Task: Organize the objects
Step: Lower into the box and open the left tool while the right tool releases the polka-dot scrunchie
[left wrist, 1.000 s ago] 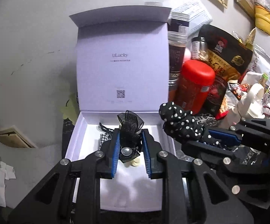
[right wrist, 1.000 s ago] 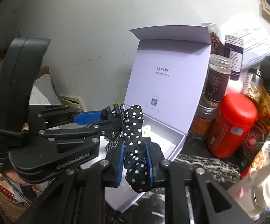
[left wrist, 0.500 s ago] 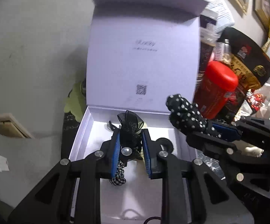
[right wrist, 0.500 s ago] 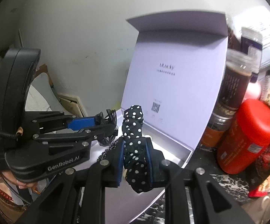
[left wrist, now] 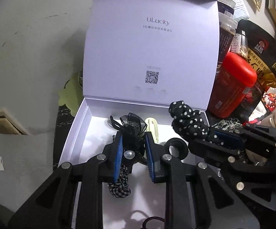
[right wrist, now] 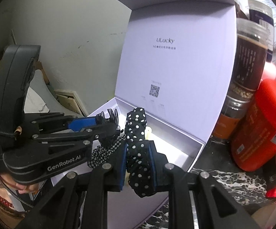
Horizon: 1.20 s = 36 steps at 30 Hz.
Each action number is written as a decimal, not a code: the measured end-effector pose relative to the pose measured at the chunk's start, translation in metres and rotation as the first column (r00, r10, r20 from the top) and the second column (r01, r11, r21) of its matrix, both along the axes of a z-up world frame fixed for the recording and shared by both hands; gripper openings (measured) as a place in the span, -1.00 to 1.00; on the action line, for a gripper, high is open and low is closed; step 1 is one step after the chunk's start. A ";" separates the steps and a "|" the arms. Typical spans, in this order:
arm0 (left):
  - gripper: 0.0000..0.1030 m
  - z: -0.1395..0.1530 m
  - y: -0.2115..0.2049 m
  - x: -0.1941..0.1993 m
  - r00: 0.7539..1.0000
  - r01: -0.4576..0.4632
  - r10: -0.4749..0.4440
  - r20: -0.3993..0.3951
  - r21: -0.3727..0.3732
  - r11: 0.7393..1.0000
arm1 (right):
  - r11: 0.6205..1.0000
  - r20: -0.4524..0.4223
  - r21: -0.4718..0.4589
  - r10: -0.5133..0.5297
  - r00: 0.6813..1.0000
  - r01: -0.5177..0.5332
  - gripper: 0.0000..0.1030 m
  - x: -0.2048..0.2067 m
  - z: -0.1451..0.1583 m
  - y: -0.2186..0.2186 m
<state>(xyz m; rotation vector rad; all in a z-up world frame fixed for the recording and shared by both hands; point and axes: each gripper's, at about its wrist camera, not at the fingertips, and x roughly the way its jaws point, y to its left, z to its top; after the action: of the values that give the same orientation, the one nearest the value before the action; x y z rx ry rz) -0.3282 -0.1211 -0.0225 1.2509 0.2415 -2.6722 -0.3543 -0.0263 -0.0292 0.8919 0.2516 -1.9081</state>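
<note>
An open lavender-white gift box [left wrist: 71,133] stands with its lid [left wrist: 151,47] upright. Above the box's floor, my left gripper [left wrist: 133,139] is shut on a black mesh bow [left wrist: 132,127] with a pearl bead. To its right, over the box's right edge, my right gripper [left wrist: 212,135] is shut on a black polka-dot scrunchie [left wrist: 187,120]. In the right wrist view the scrunchie [right wrist: 138,143] sticks up between the pads of the right gripper [right wrist: 139,148], with the left gripper [right wrist: 103,126] just left of it. A checkered scrunchie [left wrist: 118,183], a cream clip [left wrist: 153,127] and a black ring [left wrist: 176,148] lie in the box.
A red canister [left wrist: 231,87], tall jars [right wrist: 250,57] and snack bags [left wrist: 262,57] crowd the dark marble top [right wrist: 224,175] right of the box. A grey wall [left wrist: 32,47] rises behind. A dark hair tie [left wrist: 153,221] lies at the box's near end. A person is partly visible at lower left [right wrist: 2,200].
Both grippers have sunk and moved forward toward the box, which now fills more of each view. Each keeps its hold; the bow now hangs low inside the box.
</note>
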 end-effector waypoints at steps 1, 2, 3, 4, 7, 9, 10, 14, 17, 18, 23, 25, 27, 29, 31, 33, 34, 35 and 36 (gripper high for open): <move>-0.59 -0.002 0.000 0.000 1.000 0.000 0.000 0.002 -0.005 1.000 | 1.000 0.001 0.001 -0.001 1.000 0.001 -0.61 0.000 -0.002 -0.001; -0.59 -0.002 0.000 0.000 1.000 0.001 -0.001 0.004 0.002 1.000 | 1.000 0.003 0.001 -0.001 1.000 0.001 -0.61 -0.001 -0.003 -0.001; -0.59 -0.003 0.000 -0.001 1.000 0.001 -0.001 0.006 0.008 1.000 | 1.000 0.006 0.000 -0.002 1.000 0.002 -0.61 -0.001 -0.004 -0.002; -0.59 -0.005 -0.001 -0.002 1.000 0.001 -0.001 0.009 0.014 1.000 | 1.000 0.011 -0.002 -0.004 1.000 0.004 -0.61 -0.002 -0.005 -0.002; -0.59 -0.008 -0.004 -0.004 1.000 -0.002 0.001 0.019 0.038 0.999 | 1.000 0.029 -0.012 -0.010 1.000 0.010 -0.61 -0.006 -0.009 -0.001; -0.59 -0.010 -0.005 -0.005 1.000 -0.007 0.006 0.023 0.049 0.999 | 1.000 0.033 -0.015 -0.021 0.999 0.021 -0.61 -0.010 -0.011 -0.001; -0.59 -0.013 -0.006 -0.007 1.000 -0.006 0.004 0.026 0.047 0.999 | 0.999 0.035 -0.017 -0.027 0.999 0.028 -0.61 -0.011 -0.012 0.000; -0.59 -0.019 -0.005 -0.010 1.000 0.002 -0.003 0.030 0.043 0.999 | 0.998 0.051 -0.021 -0.050 0.997 0.051 -0.61 -0.016 -0.019 0.000; -0.59 -0.024 -0.005 -0.011 1.000 -0.007 0.006 0.030 0.028 1.000 | 0.998 0.053 -0.022 -0.061 0.997 0.062 -0.61 -0.019 -0.022 -0.003; -0.59 -0.025 -0.007 -0.012 1.000 -0.010 0.010 0.030 0.025 1.000 | 0.998 0.047 -0.016 -0.064 0.997 0.065 -0.61 -0.021 -0.022 -0.002; -0.59 -0.031 -0.015 -0.012 0.999 -0.023 0.022 0.028 0.036 0.999 | 0.996 0.009 0.027 -0.090 0.996 0.090 -0.61 -0.012 -0.025 -0.006; -0.59 -0.033 -0.017 -0.013 0.999 -0.032 0.031 0.034 0.030 0.999 | 0.995 0.004 0.034 -0.090 0.996 0.090 -0.61 -0.010 -0.027 -0.007; -0.59 -0.036 -0.020 -0.013 0.998 -0.039 0.038 0.046 0.021 0.999 | 0.994 -0.015 0.048 -0.093 0.996 0.094 -0.61 -0.009 -0.028 -0.005; -0.58 -0.039 -0.023 -0.013 0.998 -0.045 0.044 0.051 0.019 0.999 | 0.994 -0.021 0.059 -0.092 0.995 0.094 -0.61 -0.008 -0.030 -0.007; -0.59 -0.042 -0.024 -0.013 0.997 -0.047 0.046 0.059 0.006 0.999 | 0.992 -0.022 0.071 -0.100 0.995 0.101 -0.61 -0.007 -0.033 -0.009; -0.58 -0.045 -0.019 -0.021 0.996 -0.053 0.054 0.067 -0.017 0.998 | 0.990 -0.037 0.092 -0.108 0.993 0.111 -0.61 -0.006 -0.037 -0.012; -0.58 -0.046 -0.019 -0.021 0.996 -0.056 0.057 0.072 -0.025 0.998 | 0.989 -0.039 0.102 -0.107 0.993 0.111 -0.61 -0.006 -0.039 -0.014; -0.58 -0.046 -0.020 -0.021 0.996 -0.057 0.059 0.074 -0.036 0.998 | 0.988 -0.040 0.109 -0.107 0.993 0.110 -0.61 -0.007 -0.041 -0.011; -0.58 -0.047 -0.020 -0.021 0.995 -0.059 0.062 0.074 -0.047 0.997 | 0.989 -0.052 0.105 -0.104 0.993 0.109 -0.61 -0.005 -0.041 -0.012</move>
<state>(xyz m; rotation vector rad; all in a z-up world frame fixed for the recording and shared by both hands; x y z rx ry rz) -0.3494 -0.1410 -0.0693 1.3058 0.2046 -2.5596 -0.3597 -0.0379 -0.0706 0.9500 0.3434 -2.0310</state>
